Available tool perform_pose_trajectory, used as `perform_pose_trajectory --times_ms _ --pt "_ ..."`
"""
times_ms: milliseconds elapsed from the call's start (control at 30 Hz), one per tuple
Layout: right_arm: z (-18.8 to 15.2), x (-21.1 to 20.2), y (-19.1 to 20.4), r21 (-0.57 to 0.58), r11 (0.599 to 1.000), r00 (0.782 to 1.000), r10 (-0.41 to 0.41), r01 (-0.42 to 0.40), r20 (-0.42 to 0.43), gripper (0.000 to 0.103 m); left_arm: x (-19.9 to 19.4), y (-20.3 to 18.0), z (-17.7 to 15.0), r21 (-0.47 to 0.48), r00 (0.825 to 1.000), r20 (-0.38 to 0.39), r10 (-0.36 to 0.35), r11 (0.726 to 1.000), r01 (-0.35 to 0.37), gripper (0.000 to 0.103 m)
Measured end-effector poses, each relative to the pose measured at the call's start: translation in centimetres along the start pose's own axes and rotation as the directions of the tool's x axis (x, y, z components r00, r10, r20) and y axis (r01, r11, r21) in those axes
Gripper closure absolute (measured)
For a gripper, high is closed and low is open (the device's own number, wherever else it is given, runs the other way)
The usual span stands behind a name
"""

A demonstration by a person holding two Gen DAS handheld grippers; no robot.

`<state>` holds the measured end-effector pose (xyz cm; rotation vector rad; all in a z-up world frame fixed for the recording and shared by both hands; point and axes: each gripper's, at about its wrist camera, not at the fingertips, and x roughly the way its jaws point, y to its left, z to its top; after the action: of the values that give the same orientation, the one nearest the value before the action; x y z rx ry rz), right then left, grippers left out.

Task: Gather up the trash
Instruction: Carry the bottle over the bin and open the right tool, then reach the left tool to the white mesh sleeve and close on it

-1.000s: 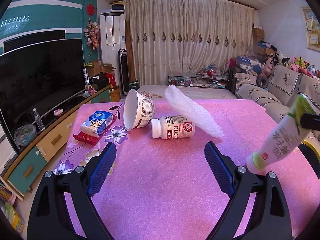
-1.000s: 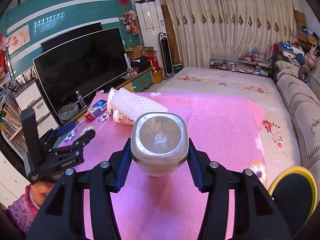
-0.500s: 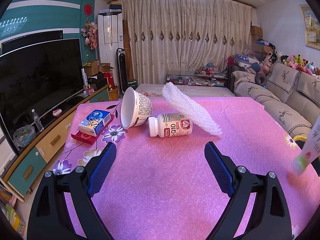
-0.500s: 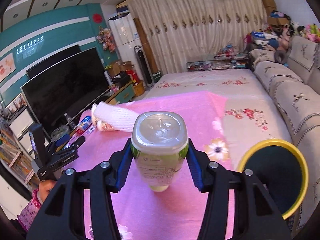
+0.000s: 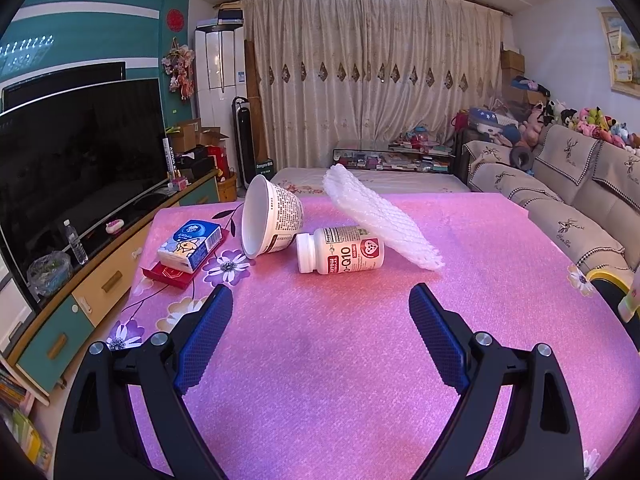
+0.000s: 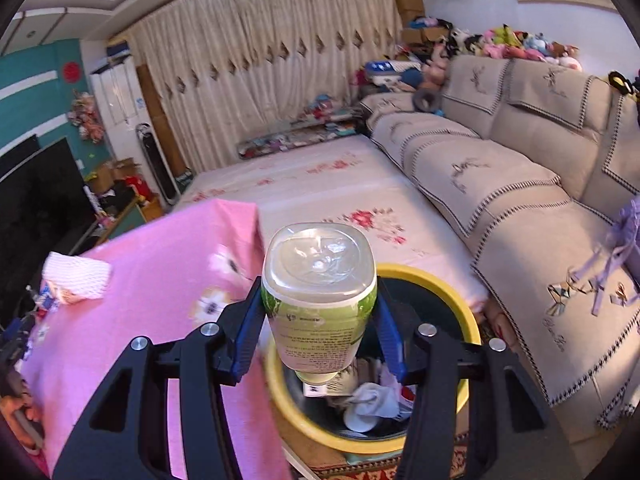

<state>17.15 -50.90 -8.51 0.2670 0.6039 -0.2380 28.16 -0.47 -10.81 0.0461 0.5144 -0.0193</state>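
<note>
Green-labelled bottle (image 6: pixel 319 300) gripped by right tongs (image 6: pixel 318 330) above yellow bin (image 6: pixel 460 312) | left tongs (image 5: pixel 320 340) open over pink bench (image 5: pixel 340 380) | pill bottle (image 5: pixel 340 250) far side

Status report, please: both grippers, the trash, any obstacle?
Right gripper shut on green bottle, above yellow bin. Left gripper open, empty, facing pill bottle. No obstacle visible.

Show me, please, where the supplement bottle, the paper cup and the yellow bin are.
supplement bottle (image 5: pixel 347 250), left wrist view, on its label.
paper cup (image 5: pixel 280 216), left wrist view, on its printed side wall.
yellow bin (image 6: pixel 460 304), right wrist view, on its yellow rim.
</note>
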Motion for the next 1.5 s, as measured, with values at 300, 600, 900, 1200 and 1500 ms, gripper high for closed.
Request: perform_pose_trajectory --times_ms 300,600,900,1200,1500 --pt "-1.4 4.4 -0.5 0.017 0.998 0.996 -0.058 0.059 -0.073 0.05 0.1 -0.3 0.0 0.004 1.0 -0.004 -0.012 1.0 0.012 0.014" --pt "-1.5 1.0 3.9 0.025 0.999 0.999 0.025 -0.026 0.026 0.04 -0.1 -0.5 -0.1 0.014 1.0 -0.002 -0.016 1.0 0.016 0.014" --pt "-4.5 1.1 11.2 -0.1 0.992 0.993 0.087 -0.078 0.082 0.04 -0.2 -0.8 0.0 0.022 1.0 0.003 -0.014 1.0 0.013 0.014" --pt "-5.6 2.0 12.4 -0.126 0.99 0.994 0.076 -0.065 0.082 0.039 4.3 -1.7 3.3 0.0 0.986 -0.132 -0.099 0.995 0.1 0.014" --pt "-5.1 2.0 12.0 -0.113 0.991 0.994 0.081 -0.072 0.078 0.039 10.6 -2.1 7.6 -0.022 0.984 -0.176 -0.038 0.999 0.035 0.019"
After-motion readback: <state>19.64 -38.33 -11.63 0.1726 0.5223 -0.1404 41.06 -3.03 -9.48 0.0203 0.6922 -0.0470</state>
